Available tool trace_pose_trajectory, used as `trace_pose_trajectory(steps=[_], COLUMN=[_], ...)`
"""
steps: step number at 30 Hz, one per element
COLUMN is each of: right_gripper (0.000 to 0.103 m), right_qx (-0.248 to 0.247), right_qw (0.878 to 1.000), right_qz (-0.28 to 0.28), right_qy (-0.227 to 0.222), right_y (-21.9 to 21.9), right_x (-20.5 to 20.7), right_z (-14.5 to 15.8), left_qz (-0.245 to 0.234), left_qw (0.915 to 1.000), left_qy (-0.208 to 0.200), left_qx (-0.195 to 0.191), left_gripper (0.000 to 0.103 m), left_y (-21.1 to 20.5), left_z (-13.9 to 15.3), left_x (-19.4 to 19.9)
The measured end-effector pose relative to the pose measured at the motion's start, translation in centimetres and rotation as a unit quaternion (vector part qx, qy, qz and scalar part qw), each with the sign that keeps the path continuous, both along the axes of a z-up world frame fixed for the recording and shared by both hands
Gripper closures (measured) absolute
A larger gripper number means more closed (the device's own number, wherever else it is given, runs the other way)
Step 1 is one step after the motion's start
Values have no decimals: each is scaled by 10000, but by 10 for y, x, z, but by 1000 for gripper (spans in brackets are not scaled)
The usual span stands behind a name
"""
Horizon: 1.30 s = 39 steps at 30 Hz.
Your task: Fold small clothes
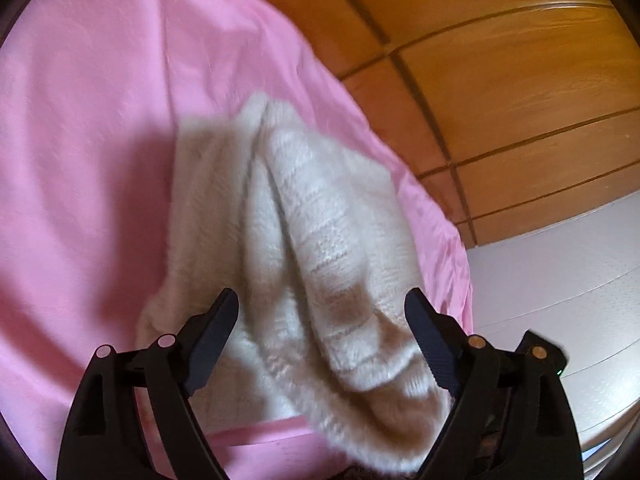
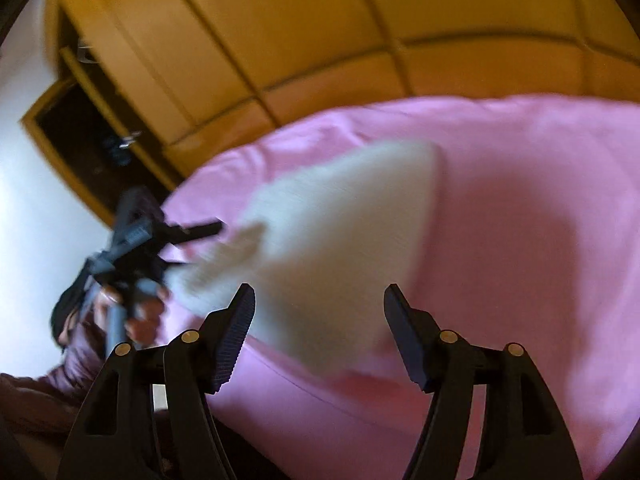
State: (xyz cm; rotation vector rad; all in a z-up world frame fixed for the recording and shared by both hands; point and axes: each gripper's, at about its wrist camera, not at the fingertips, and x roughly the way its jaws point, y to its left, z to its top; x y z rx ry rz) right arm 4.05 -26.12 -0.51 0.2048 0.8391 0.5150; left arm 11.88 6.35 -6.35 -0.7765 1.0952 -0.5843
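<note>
A fluffy white knitted garment (image 1: pixel 304 248) lies bunched in folds on a pink sheet (image 1: pixel 88 120). My left gripper (image 1: pixel 320 312) is open, its jaws wide apart above the garment's near end, holding nothing. In the right wrist view the same garment (image 2: pixel 340 248) is blurred on the pink sheet (image 2: pixel 520 220). My right gripper (image 2: pixel 320 304) is open and empty, over the garment's near edge. The left gripper (image 2: pixel 192 240) shows at the garment's left end, held by a hand; its fingers look spread.
A wooden wardrobe (image 1: pixel 500 80) stands behind the bed, also in the right wrist view (image 2: pixel 320 20). A white surface (image 1: pixel 560 300) lies to the right of the sheet's edge. A dark doorway (image 2: pixel 80 140) and white wall are at the left.
</note>
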Motion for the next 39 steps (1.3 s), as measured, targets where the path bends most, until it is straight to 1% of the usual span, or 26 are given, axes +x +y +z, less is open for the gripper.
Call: trace_pose_trajectory(steps=[2, 3, 5, 6, 7, 8, 10, 12, 14, 15, 17, 18, 19, 20, 21, 22, 24, 25, 27, 29, 30, 31, 33, 35, 37, 39], right_gripper=[37, 37, 37, 37, 35, 33, 33, 33, 33, 33, 33, 33, 33, 33, 33, 33, 33, 33, 33, 33, 33, 33, 33, 33, 33, 34], right_qx=[-227, -287, -384, -397, -431, -613, -873, -834, -848, -914, -1087, -1234, -1326, -1429, -1431, -1370, -1240, -1169, -827, -655, -629, -617, -673, -732, -794, -1050], right_qw=[9997, 9996, 9992, 9988, 9983, 9969, 9942, 9931, 9900, 9885, 9864, 9851, 9842, 9834, 9836, 9844, 9853, 9855, 9881, 9913, 9926, 9937, 9946, 9944, 9938, 9913], right_qz=[-80, -50, 139, 278, 380, 486, 586, 770, 1059, 1145, 1208, 1189, 1166, 1113, 1092, 1098, 1171, 1226, 1293, 1134, 1013, 872, 593, 441, 395, 342], right_qy=[31, 27, -8, -20, -25, -98, -230, -307, -374, -376, -245, -136, -118, -125, -108, -89, -28, 25, 103, -130, -234, -333, -524, -623, -668, -714], right_y=[-1, 4, 18, 28, 38, 53, 74, 88, 100, 102, 109, 111, 110, 108, 106, 103, 98, 95, 84, 77, 74, 72, 71, 81, 97, 112], right_x=[-3, -1, 0, 1, 3, 3, 2, -3, -10, -13, -11, -8, -7, -6, -5, -6, -7, -7, -4, 1, 5, 12, 29, 49, 67, 83], right_z=[-14, -18, -23, -25, -27, -28, -29, -26, -27, -29, -42, -52, -59, -65, -66, -64, -55, -50, -31, -9, 0, 8, 18, 22, 19, 11], left_qz=[-123, -188, -355, -441, -491, -478, -337, -46, 108, 135, 73, 77, 96, 214, 398, 502, 631, 677, 793, 876, 932, 952, 951, 877, 841, 795], left_qw=[9998, 9996, 9981, 9958, 9922, 9885, 9849, 9835, 9814, 9806, 9744, 9729, 9740, 9749, 9739, 9727, 9695, 9666, 9575, 9523, 9485, 9464, 9380, 9305, 9265, 9231], left_qy=[53, 48, -68, -163, -286, -456, -663, -859, -840, -776, -503, -387, -360, -486, -573, -598, -756, -856, -1011, -1235, -1335, -1381, -1554, -1588, -1552, -1473], left_qx=[127, 191, 497, 784, 1110, 1358, 1561, 1593, 1722, 1793, 2188, 2278, 2234, 2162, 2161, 2187, 2244, 2319, 2584, 2649, 2718, 2761, 2950, 3182, 3323, 3462], left_gripper=[24, 28, 46, 69, 81, 83, 86, 86, 86, 86, 86, 86, 84, 83, 74, 70, 69, 68, 66, 62, 59, 52, 47, 47, 47, 47], left_y=[-11, -16, -28, -34, -40, -42, -37, -14, 3, 6, 9, 9, 11, 11, 13, 13, 10, 9, 6, 8, 7, 8, 2, -7, -11, -15], left_z=[3, 5, 15, 21, 26, 34, 48, 63, 62, 57, 30, 17, 8, 6, 9, 11, 19, 25, 38, 52, 60, 63, 70, 67, 61, 53], left_x=[6, 8, 12, 13, 15, 14, 13, 9, 5, 4, -1, -4, -8, -14, -18, -20, -20, -20, -22, -28, -33, -35, -42, -44, -43, -41])
